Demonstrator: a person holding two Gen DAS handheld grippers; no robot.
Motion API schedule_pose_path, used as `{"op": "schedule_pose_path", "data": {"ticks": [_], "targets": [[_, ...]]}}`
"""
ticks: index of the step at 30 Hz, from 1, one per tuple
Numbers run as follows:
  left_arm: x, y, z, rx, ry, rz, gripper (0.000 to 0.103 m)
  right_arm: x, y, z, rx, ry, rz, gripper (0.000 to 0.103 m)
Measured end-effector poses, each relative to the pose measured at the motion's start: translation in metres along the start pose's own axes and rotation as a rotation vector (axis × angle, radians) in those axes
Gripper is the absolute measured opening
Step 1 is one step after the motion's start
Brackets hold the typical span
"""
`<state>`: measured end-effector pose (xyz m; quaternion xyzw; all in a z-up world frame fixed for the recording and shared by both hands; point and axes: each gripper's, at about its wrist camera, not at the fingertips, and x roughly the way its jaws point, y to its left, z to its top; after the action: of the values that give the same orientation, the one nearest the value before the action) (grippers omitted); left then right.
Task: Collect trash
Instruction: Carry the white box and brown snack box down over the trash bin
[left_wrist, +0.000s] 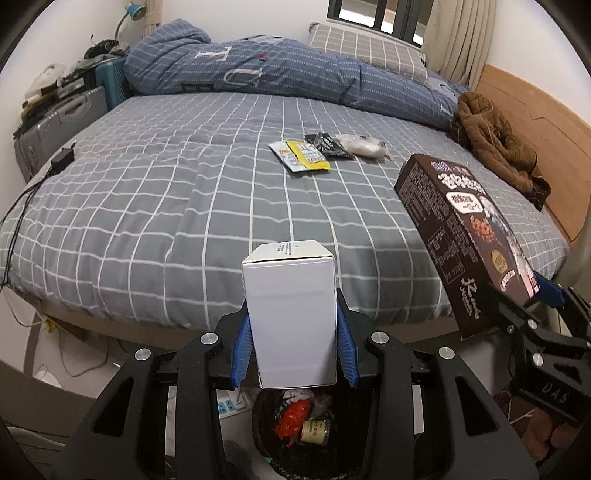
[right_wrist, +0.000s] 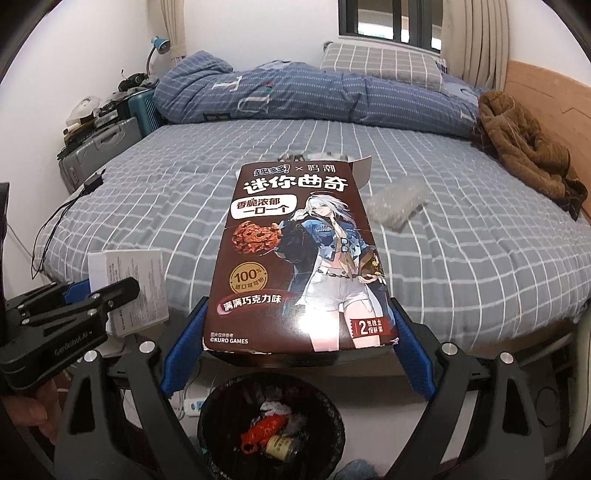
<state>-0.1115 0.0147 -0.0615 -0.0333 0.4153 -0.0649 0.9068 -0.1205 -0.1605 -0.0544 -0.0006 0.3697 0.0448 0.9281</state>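
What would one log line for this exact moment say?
left claw: shut on white box | right claw: shut on brown cookie box | trash bin: below both | wrappers: on bed

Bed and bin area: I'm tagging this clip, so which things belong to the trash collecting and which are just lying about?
Belongs to the job:
white box, held in left tool
brown cookie box, held in right tool
trash bin
snack wrappers on the bed

Just lying about:
quilt
brown jacket
suitcase
charger
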Motion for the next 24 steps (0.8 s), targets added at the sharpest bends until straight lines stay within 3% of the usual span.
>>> {"op": "schedule_pose_path", "data": {"ticks": [24], "targets": [[-0.012,-0.005,-0.074,-0.005,0.118,-0.009,0.038,-0.019,0.018,-0.082,-0.005,0.139,0.017,0.087]]}}
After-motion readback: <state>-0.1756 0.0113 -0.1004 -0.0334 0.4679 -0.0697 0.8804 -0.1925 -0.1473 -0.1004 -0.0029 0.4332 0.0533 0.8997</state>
